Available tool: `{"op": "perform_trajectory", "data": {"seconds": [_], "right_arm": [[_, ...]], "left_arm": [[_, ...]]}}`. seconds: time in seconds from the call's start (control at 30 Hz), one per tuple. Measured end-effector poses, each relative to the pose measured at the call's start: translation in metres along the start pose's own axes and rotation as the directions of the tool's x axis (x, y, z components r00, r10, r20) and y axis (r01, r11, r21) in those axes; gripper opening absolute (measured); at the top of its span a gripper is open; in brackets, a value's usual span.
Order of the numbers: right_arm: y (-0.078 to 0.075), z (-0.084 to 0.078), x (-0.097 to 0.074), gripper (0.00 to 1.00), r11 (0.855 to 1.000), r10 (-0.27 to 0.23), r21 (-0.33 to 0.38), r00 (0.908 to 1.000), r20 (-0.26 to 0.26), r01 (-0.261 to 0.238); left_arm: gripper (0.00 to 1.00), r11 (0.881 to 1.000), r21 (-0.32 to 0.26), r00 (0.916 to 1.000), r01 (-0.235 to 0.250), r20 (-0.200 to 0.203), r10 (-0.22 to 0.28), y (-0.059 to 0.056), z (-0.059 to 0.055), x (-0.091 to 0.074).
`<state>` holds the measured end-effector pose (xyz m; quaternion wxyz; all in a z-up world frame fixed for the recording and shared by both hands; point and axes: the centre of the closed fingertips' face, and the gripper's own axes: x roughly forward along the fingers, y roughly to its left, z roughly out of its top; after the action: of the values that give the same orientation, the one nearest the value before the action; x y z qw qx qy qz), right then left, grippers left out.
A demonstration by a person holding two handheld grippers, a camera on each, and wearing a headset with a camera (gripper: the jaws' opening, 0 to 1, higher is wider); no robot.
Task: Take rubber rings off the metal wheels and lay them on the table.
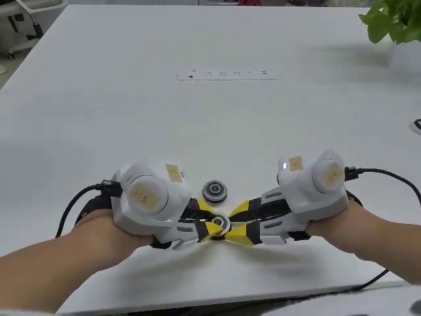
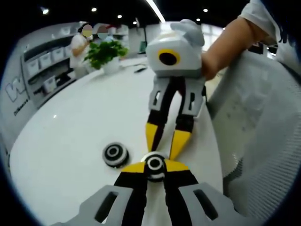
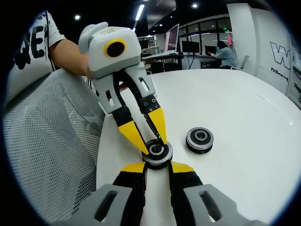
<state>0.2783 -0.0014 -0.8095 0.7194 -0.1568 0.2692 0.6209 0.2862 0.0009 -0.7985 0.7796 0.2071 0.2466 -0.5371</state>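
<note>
Step in hand: the rubber ring (image 3: 168, 154) is judged to be about to be worked off the metal wheel (image 1: 220, 224); the dark band is seen seated round the rim.
Wheel position: the metal wheel is held between both tools, low over the white table (image 1: 197, 118), close to its near edge.
Left gripper (image 2: 155, 167): the jaws are closed against the wheel from the person's left, one yellow tip on each side.
Right gripper (image 3: 157, 166): the jaws are likewise clamped on the same wheel from the opposite side.
Grip detail: whether either tip bites rubber or metal cannot be told.
Second wheel (image 1: 214, 191): it lies flat on the table just beyond the held one, with its band on and apart from both tools.
Method: one tool is best kept firm on the metal hub while the other is shifted onto the band's edge alone; the band should then be rolled outward, not tugged straight.
Risk: if both tools squeeze the rim, the ring is pinned and nothing will be freed; a slip near the edge could send the wheel off the table.
Placement: once freed, the ring is to be laid on open table away from the second wheel.
</note>
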Motion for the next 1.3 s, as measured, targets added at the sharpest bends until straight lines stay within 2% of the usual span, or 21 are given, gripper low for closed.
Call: {"op": "perform_trajectory", "data": {"seconds": [0.2,0.33,0.37,0.67,1.3], "right_arm": [[0.0021,0.0004,-0.0004,0.13,1.0,0.001,0.007,1.0,-0.001,-0.001],[-0.0002,-0.0018,-0.0018,0.06,1.0,-0.004,0.016,1.0,-0.007,0.004],[0.0004,-0.0017,-0.0016,0.06,0.999,-0.002,0.036,1.0,-0.003,0.002],[-0.0006,-0.0025,-0.0017,0.03,0.999,-0.003,0.047,1.0,-0.005,0.004],[-0.0058,-0.0006,-0.0063,0.0,0.984,-0.001,0.176,0.9997,0.024,-0.004]], "left_arm": [[0.13,1.0,-0.002,1.0,0.0,0.002,0.0,0.0,-0.0002,-0.0001],[0.13,1.0,-0.003,1.0,0.0,0.003,0.0,0.0003,-0.0004,-0.0002],[0.13,1.0,-0.004,1.0,-0.001,0.003,0.001,0.0005,-0.0005,-0.0001],[0.13,1.0,-0.002,1.0,-0.002,0.003,0.002,0.0011,-0.0008,0.0004],[0.13,1.0,0.006,1.0,-0.005,0.002,0.005,-0.0051,0.0031,-0.0044]]}}
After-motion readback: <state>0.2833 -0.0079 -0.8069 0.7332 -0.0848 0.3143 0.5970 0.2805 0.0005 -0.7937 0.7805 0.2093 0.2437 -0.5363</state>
